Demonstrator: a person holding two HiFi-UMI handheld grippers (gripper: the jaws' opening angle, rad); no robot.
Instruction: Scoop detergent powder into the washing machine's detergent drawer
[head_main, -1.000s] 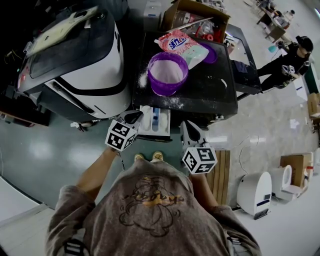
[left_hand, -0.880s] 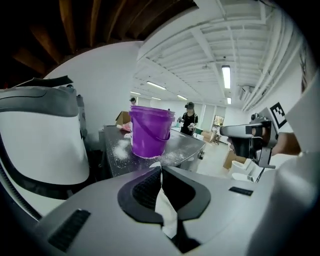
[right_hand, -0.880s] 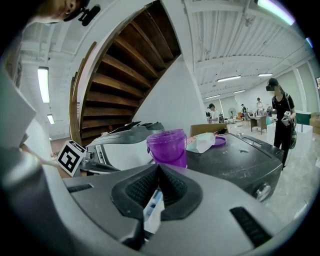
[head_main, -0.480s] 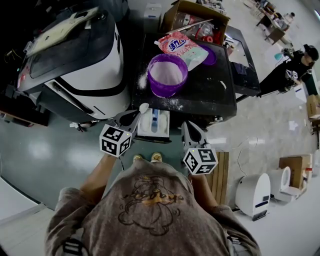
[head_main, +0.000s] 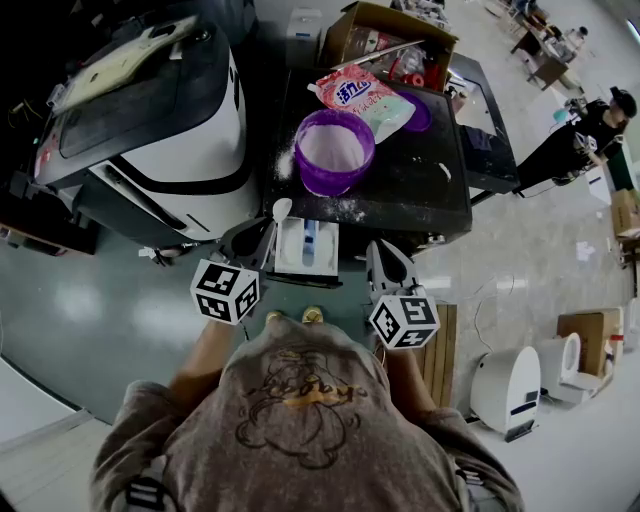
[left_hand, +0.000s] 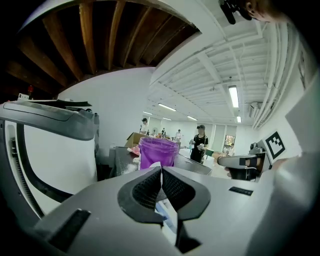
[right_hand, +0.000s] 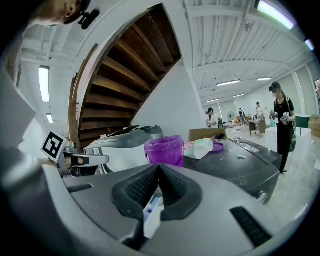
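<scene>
2 grippers sit low in my head view, both in front of the pulled-out detergent drawer (head_main: 290, 256). The left gripper (head_main: 262, 232) has its fingers clenched on the thin handle of a white scoop (head_main: 281, 209). In the left gripper view only a white sliver (left_hand: 155, 165) shows at the seam of the pressed pads. The scoop's long axis runs from the fingers up and away from me. Its bowl end points toward the purple tub (head_main: 332, 180) and hangs just over the drawer's left front corner, beside the edge of the black surface (head_main: 410, 190).

The right gripper (head_main: 383, 256) has its fingers closed together with nothing between them. In the right gripper view, a bit of the white drawer with a blue part (right_hand: 151, 212) shows below them.

The drawer is white with a blue insert. Its long axis points straight out of the machine front toward me, between the 2 grippers. The tub stands upright on the surface behind it, open, with white powder inside and some spilled around it.

Behind the tub lies a pink detergent bag (head_main: 365, 93) with Chinese characters I cannot read for sure, and a purple lid (head_main: 424, 112) lies beside it. The only other print I can make out is the black-and-white square markers on each gripper's cube.
</scene>
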